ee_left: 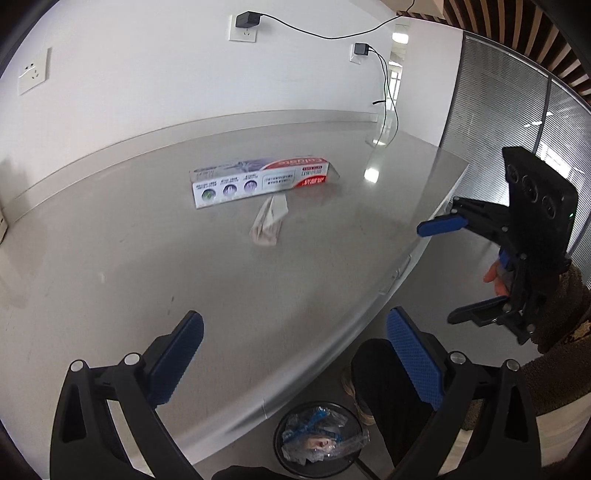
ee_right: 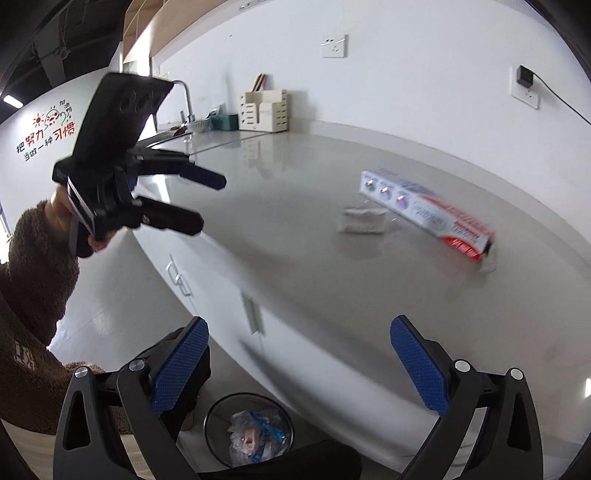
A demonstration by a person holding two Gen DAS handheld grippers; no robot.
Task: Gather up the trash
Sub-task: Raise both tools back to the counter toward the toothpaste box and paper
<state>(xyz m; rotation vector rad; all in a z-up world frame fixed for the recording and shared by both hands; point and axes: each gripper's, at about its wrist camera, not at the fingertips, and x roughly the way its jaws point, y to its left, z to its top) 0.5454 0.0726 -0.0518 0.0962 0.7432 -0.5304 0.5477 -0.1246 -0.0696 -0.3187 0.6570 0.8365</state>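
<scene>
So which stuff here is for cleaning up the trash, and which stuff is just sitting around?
For the job:
- toothpaste box on the counter
- crumpled wrapper beside it
- trash bin on the floor, already holding some plastic
- left gripper and right gripper, both open and empty

Just sitting around:
- organizer by the wall
- faucet
- chargers in the wall sockets

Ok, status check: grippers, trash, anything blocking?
Left gripper and right gripper open, empty. Toothpaste box and crumpled wrapper still on counter. Bin below the edge. Nothing blocking.
</scene>
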